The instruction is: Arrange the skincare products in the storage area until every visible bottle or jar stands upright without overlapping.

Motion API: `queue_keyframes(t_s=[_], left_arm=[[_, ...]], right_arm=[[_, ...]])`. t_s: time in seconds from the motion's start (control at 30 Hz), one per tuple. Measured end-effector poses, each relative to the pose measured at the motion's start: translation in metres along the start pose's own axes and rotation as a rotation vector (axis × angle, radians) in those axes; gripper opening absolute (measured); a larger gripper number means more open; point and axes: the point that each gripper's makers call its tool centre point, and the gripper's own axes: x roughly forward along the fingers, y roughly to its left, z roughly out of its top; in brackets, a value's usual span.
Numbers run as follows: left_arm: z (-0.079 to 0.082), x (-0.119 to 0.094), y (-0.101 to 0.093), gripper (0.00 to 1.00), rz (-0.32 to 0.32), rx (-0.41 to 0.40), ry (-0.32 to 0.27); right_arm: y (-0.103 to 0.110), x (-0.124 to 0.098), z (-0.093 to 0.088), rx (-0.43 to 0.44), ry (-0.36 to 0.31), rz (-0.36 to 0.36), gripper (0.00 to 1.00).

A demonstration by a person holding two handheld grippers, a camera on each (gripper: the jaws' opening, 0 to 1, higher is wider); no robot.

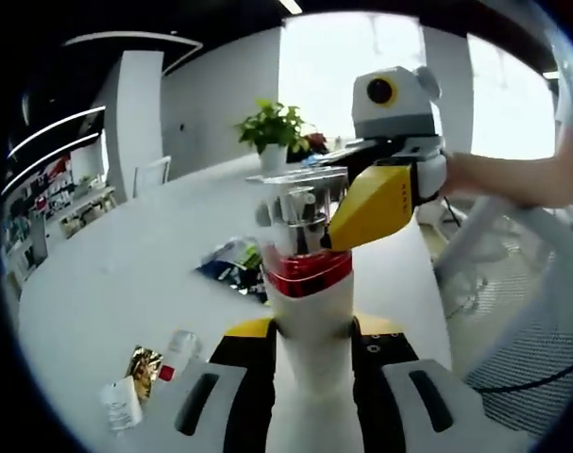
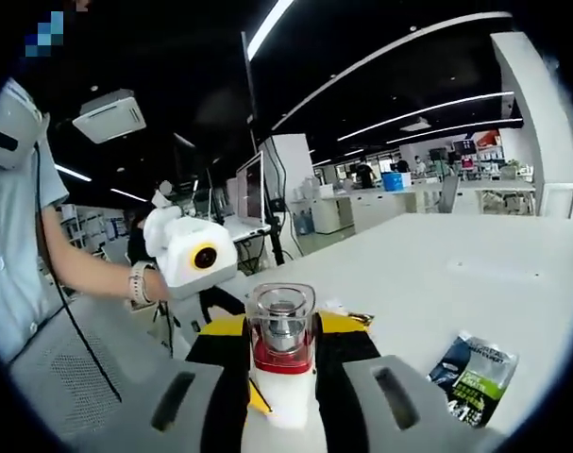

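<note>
Now left fingers clamp white bottle; right fingers grip clear cap.

Counted one bottle, one plant, two pouches, two small tubes at 8 o'clock.

You held a glossy white plastic bottle with a clear plastic cap; foil sachets shone on the smooth, matt white tabletop.
</note>
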Motion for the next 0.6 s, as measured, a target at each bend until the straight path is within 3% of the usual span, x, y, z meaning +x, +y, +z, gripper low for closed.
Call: queue_keyframes(t_s=[0.6], left_arm=[[0.007, 0.005, -0.017, 0.31, -0.083, 0.113, -0.045]], right_arm=[[0.026, 0.0, -0.004, -0.081, 0.007, 0.16, 0.25]])
